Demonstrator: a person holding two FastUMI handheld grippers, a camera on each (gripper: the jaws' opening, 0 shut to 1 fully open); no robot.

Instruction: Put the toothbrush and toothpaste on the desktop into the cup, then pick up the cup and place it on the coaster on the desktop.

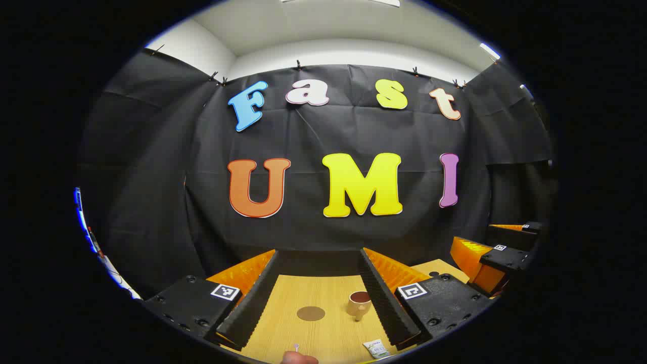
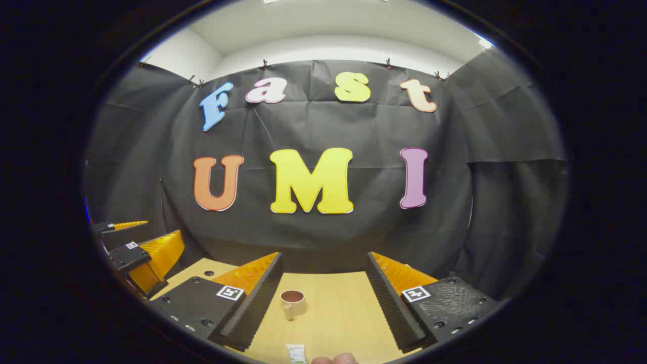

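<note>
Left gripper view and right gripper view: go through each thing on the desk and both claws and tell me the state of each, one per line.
Cup: upright, empty, on the desk, off the coaster.
Coaster: flat, bare.
Toothpaste: lying flat, outside the cup.
Toothbrush: only its tip visible at the near edge.
Left claw: open, holding nothing.
Right claw: open, holding nothing.
</note>
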